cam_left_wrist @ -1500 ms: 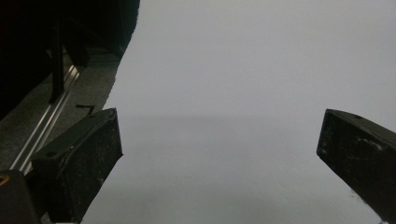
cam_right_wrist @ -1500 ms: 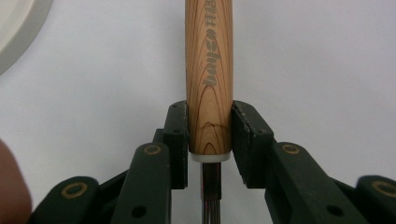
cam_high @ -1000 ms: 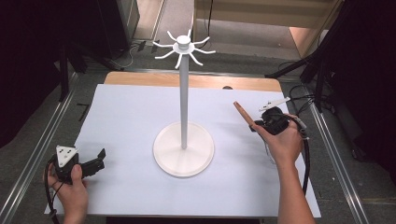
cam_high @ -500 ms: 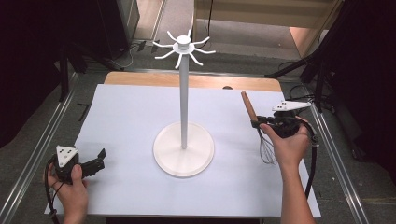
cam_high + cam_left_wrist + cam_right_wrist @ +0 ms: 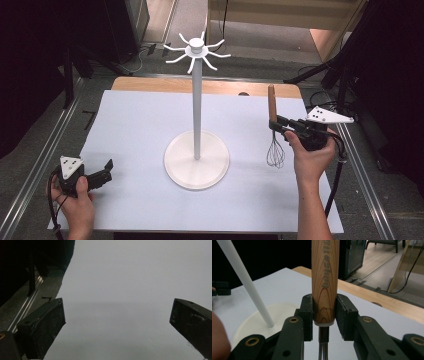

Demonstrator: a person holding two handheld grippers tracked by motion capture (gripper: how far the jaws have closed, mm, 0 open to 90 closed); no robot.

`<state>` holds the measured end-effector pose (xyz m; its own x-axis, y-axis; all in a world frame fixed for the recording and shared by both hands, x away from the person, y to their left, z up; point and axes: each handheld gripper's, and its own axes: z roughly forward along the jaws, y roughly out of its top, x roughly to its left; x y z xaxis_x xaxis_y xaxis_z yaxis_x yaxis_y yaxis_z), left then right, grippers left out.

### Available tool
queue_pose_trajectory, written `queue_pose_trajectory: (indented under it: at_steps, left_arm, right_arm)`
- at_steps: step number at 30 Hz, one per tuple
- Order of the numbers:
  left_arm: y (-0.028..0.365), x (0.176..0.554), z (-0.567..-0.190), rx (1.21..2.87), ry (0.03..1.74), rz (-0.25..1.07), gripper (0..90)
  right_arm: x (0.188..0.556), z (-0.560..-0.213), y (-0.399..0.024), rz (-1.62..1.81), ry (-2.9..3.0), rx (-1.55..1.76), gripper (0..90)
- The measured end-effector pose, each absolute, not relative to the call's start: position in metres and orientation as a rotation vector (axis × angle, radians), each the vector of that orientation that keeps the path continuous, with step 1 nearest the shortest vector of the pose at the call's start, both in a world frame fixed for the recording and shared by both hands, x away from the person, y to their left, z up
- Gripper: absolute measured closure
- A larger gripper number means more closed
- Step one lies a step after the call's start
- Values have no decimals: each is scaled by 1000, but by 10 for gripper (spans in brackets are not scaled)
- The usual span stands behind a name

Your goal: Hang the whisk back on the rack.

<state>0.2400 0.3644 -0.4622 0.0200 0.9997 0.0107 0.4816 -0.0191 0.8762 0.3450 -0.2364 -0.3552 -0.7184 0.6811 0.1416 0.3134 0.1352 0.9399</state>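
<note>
Right tool clamped on whisk handle, whisk now lifted upright off table; hook stand next. Left tool open, empty.

Black gripper bodies carry grey triangular plates, trailing black cables.

- Left black two-jaw tool rests low in the left hand, jaws spread wide.
- Right black two-jaw tool, held raised by the right hand, has its jaws clamped.
</note>
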Motion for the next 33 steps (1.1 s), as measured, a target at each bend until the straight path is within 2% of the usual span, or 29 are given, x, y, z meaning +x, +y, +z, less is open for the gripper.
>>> queue_pose_trajectory:
  at_steps: [15,33]
  left_arm:
    - [364,240,-462,1590,1550,928,5]
    - [365,240,-462,1592,1551,924,4]
  right_arm:
    - [334,-337,-222,1822,1970,865,709]
    - [326,-301,-180,1935,1947,682,709]
